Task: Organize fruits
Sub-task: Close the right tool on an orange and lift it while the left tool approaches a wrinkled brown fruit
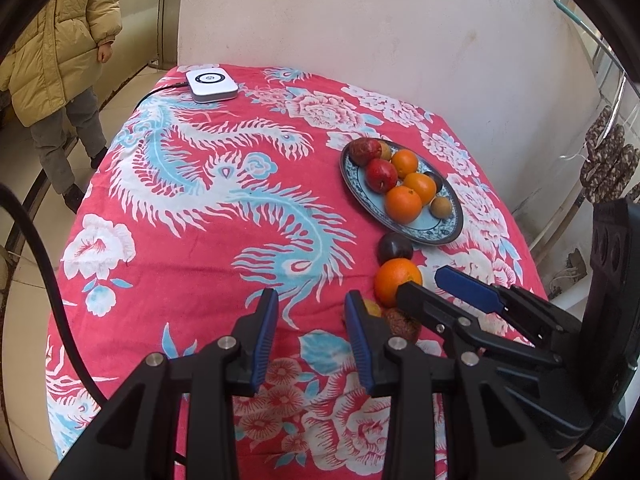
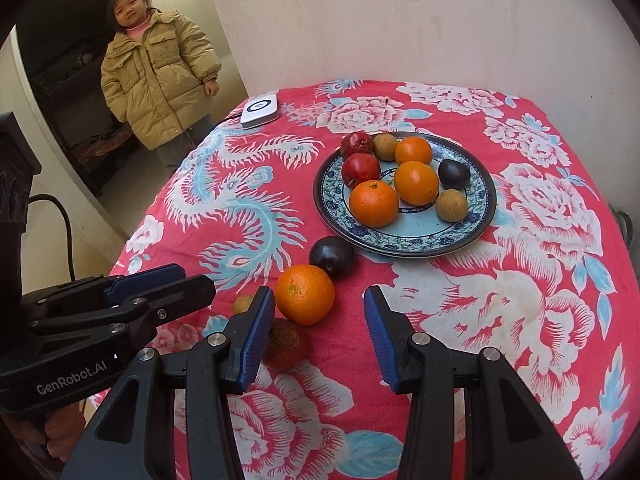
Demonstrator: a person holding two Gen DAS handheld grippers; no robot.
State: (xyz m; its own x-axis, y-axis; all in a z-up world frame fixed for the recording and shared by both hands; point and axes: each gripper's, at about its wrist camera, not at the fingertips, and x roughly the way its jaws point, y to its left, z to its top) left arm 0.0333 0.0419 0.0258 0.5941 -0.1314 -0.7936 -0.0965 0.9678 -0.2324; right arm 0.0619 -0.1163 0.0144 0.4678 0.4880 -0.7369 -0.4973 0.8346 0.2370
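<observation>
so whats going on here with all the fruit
A person is sorting fruit with two handheld grippers on a red floral tablecloth. The blue patterned plate already holds oranges, red fruits, brown fruits and a dark plum. The right gripper, open and empty, points at a loose orange beside a dark purple plum. The left gripper is open and empty too.

On my blue-patterned plate I count three oranges, two red fruits, two small brown fruits and one dark purple fruit. On the cloth I count one more orange, one dark purple fruit, one wrinkled reddish fruit and one small yellowish fruit. One white device and one person.
</observation>
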